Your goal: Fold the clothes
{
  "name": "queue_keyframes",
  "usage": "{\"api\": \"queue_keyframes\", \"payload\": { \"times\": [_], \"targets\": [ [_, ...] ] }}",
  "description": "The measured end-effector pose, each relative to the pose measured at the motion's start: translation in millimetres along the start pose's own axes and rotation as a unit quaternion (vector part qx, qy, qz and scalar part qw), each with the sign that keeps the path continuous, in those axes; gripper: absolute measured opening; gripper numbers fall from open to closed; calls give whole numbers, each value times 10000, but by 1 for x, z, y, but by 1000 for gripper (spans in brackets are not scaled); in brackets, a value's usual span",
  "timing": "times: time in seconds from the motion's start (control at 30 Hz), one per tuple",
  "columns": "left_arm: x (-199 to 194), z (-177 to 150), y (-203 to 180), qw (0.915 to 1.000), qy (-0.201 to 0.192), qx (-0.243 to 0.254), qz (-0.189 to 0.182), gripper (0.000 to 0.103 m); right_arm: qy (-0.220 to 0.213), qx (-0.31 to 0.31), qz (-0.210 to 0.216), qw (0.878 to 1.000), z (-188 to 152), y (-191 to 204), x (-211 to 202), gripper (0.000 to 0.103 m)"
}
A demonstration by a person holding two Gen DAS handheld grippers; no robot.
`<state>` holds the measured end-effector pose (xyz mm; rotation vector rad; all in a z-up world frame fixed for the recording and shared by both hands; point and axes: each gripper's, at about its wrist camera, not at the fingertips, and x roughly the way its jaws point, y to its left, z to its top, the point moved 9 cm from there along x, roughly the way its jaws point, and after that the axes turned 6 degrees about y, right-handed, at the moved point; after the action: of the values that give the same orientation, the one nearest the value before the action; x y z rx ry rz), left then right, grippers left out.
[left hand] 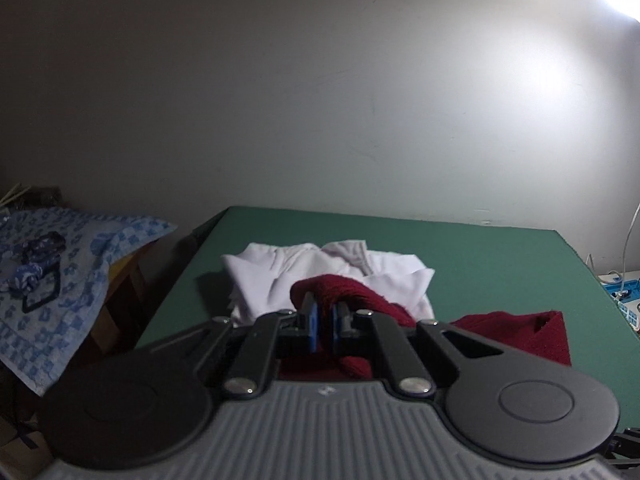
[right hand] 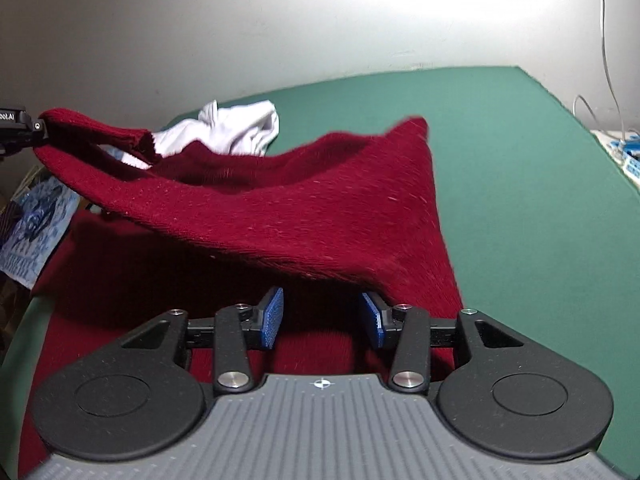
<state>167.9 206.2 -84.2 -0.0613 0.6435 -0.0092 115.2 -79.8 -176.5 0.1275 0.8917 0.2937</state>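
Sweater (right hand: 280,208) lies on table (right hand: 520,152), before shirt (right hand: 224,128).

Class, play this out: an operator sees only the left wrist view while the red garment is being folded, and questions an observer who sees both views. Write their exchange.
Operator: My jaws are clamped on the red garment. Is the right gripper holding it too?
Observer: No. The right gripper is open, with the cloth draped over its jaws.
Operator: Is the garment stretched flat?
Observer: No. It sags from the left gripper towards the right one.
Operator: Where is the white garment?
Observer: Behind the lifted red edge, on the green table.
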Motion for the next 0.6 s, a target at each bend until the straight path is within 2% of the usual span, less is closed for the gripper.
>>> {"api": "queue_keyframes", "payload": {
  "times": [0.07, 0.13, 0.17, 0.2, 0.27, 0.3, 0.37, 0.53, 0.6],
  "targets": [
    [10, -11, 17, 9998, 161, -73, -9, 4, 98, 51, -44, 9999, -12, 5, -5, 45],
    [18, -22, 28, 9996, 268, -54, 10, 5, 17, 115, -68, 9999, -25, 6, -25, 45],
    [20, -26, 32, 9996, 296, -24, 20, 5, -58, 123, -138, 9998, -32, 5, -38, 48],
    [22, -28, 35, 9995, 306, 17, 20, 5, -129, 106, -263, 9995, -39, 3, -51, 56],
    [23, -31, 38, 9994, 319, 96, -13, 5, -203, 63, -717, 9972, -61, -11, -80, 66],
    [23, -31, 39, 9994, 313, 124, -52, 5, -228, 49, -928, 9954, -71, -18, -94, 67],
    [23, -29, 38, 9994, 276, 187, -123, 4, -30, 172, -1014, 9947, -97, -31, -117, 66],
    [25, -11, 30, 9989, 153, 372, -240, 5, 560, 561, -1023, 9916, -155, -37, -142, 65],
    [26, -2, 26, 9985, 117, 458, -264, 5, 709, 577, -1191, 9887, -175, -37, -146, 59]
  ]
}}
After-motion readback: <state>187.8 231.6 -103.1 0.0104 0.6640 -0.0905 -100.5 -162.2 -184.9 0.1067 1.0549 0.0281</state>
